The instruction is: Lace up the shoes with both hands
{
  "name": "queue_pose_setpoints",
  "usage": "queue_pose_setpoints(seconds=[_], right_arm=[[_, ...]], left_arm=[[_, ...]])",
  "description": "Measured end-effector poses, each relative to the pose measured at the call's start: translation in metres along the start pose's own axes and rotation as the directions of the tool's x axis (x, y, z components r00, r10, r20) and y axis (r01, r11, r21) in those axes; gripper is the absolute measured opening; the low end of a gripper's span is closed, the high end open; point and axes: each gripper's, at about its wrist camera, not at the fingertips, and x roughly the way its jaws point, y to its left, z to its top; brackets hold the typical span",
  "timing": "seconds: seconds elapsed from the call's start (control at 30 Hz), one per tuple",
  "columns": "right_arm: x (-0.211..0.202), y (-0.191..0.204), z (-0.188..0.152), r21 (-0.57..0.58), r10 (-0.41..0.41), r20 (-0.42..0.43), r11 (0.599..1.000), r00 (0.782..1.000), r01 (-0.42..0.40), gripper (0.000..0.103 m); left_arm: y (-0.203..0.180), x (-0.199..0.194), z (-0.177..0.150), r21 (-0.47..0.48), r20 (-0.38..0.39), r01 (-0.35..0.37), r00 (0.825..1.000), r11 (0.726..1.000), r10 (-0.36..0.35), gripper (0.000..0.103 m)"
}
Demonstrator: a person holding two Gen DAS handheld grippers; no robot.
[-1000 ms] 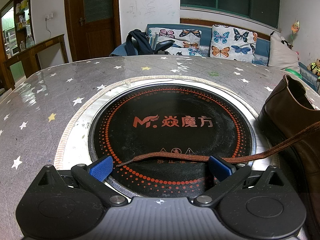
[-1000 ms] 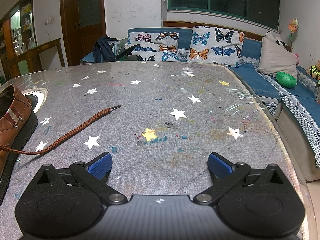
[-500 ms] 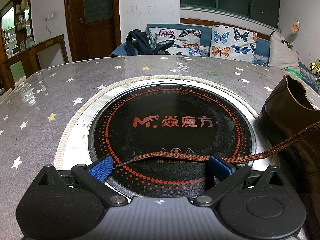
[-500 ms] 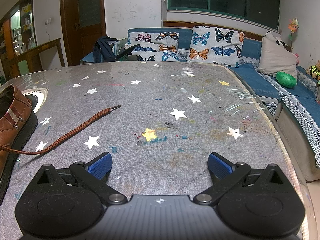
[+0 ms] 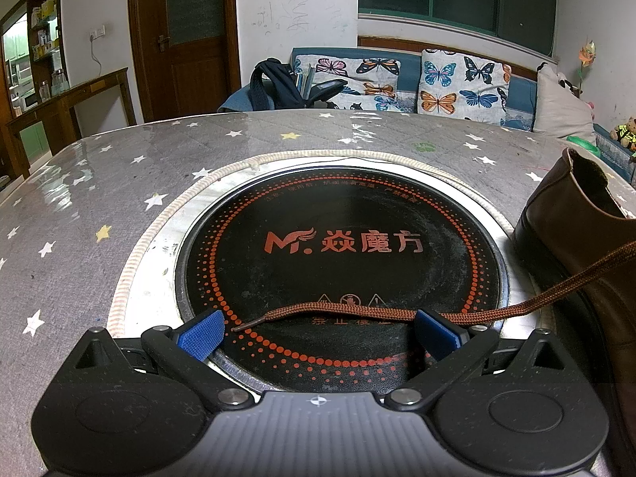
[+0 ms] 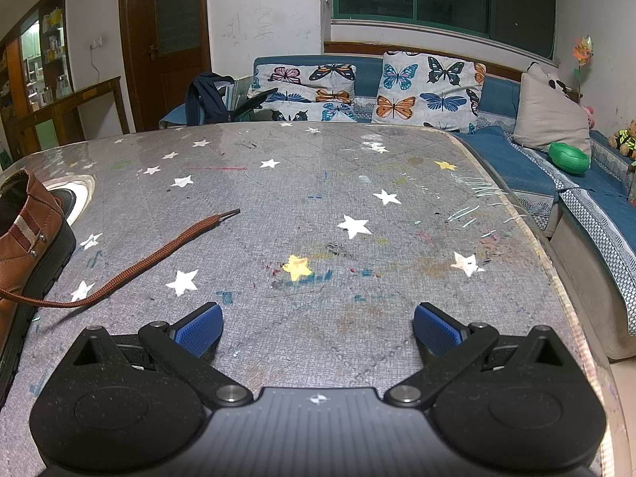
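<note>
Both grippers gape empty — left gripper [image 5: 318, 332] should pinch the lace [image 5: 338, 312] near its tip, right gripper [image 6: 316, 328] the other end [image 6: 159, 256]

Dim indoor ceiling light, glare on glossy table [image 5: 79, 183], sharp focus, fisheye-curved dark corners

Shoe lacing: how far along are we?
Nothing looks done. Both lace ends lie loose: one across the black cooktop, one on the starred tablecloth. Left gripper is open around its lace end; right gripper is open, clear of its own. Gripping and lacing the shoe remain.
</note>
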Motion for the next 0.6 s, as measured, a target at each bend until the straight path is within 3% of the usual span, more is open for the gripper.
queue_pose_setpoints(seconds=[0.6], right_arm=[[-0.0001,0.0009,0.0004,0.003,0.003,0.001,1.000,1.000,-0.003,0.103]], left_arm=[[0.0002,0.0002,0.0000,0.000,0.000,0.000,1.000,1.000,0.000,0.103]])
